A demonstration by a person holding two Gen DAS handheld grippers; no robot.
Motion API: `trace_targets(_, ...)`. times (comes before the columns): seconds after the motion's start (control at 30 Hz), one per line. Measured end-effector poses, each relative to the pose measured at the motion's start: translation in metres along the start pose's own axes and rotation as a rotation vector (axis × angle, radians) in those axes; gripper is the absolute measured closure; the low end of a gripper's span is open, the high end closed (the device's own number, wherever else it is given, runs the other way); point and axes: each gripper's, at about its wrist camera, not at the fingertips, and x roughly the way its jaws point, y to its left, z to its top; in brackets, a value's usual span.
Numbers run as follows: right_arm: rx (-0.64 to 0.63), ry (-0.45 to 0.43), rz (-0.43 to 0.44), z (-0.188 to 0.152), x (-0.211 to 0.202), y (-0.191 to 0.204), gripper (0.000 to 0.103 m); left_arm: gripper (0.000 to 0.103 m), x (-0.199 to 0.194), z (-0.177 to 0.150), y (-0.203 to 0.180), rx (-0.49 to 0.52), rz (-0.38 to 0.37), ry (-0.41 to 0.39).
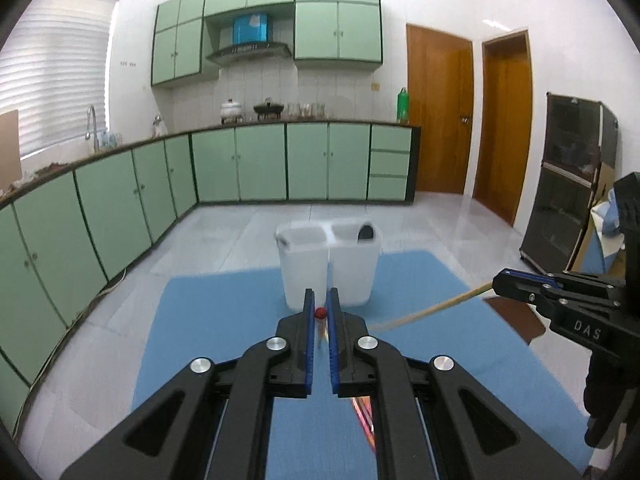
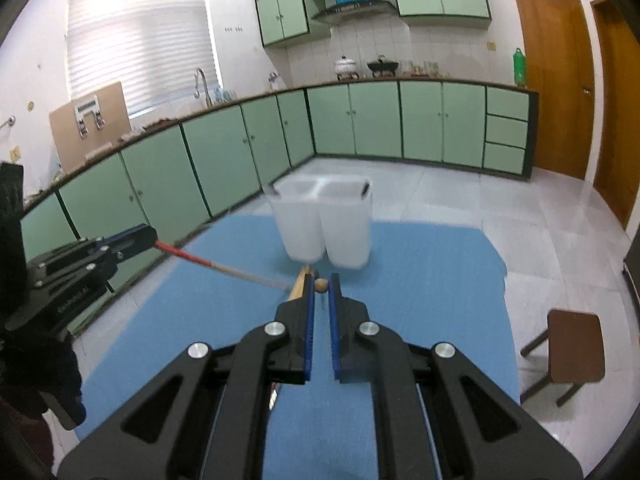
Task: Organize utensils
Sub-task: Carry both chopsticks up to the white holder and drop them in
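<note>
Left wrist view: the left gripper (image 1: 321, 312) has its black jaws with blue pads closed on a thin red-tipped chopstick (image 1: 320, 313). The stick is seen almost end-on: its round red end shows between the fingertips, and a short pale length runs back toward the camera along the gripper's line. Blurred red and orange streaks show lower down behind the jaws; whether they belong to the same stick I cannot tell. Ahead stands a white translucent plastic utensil holder with two compartments (image 1: 328, 268) on a blue table mat (image 1: 200, 320); a dark rounded utensil end (image 1: 365, 233) rises from its right-hand compartment. At the right edge the right gripper (image 1: 498, 280) grips a pale wooden chopstick (image 1: 432, 312), whose long axis slants from the jaws down and left across the mat.

Right wrist view: the right gripper (image 2: 321, 285) is clamped on the pale wooden chopstick (image 2: 321, 285), again nearly end-on, its rounded tan end poking out between the tips. More pale wood shows just left of the left finger; I cannot tell if it is a second stick. The holder (image 2: 320, 224) stands beyond, just past the fingertips, blurred. On the left, the left gripper (image 2: 150, 238) holds the red-tipped chopstick (image 2: 216, 266), red near the jaws and paling toward its far end, pointing down and right toward the right gripper's tips. A brown wooden stool (image 2: 572, 352) stands on the tiled floor beside the mat (image 2: 420, 280).
</note>
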Motion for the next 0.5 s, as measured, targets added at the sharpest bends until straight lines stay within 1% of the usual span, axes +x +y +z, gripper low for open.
trace_targets(0.13, -0.006, 0.014, 0.046, 0.034, 0.008, -0.004, 0.097, 0.097, 0.011, 0.026, 0.004, 0.01, -0.02, -0.028)
trace_targets(0.3, -0.028, 0.023, 0.061, 0.066, 0.015, -0.003, 0.097, 0.097, 0.025, 0.048, 0.007, 0.01, -0.051, -0.038)
trace_targets(0.5, -0.042, -0.034, 0.091, 0.113, 0.007, -0.007, 0.097, 0.097, 0.024, 0.073, 0.013, 0.0, -0.082, -0.087)
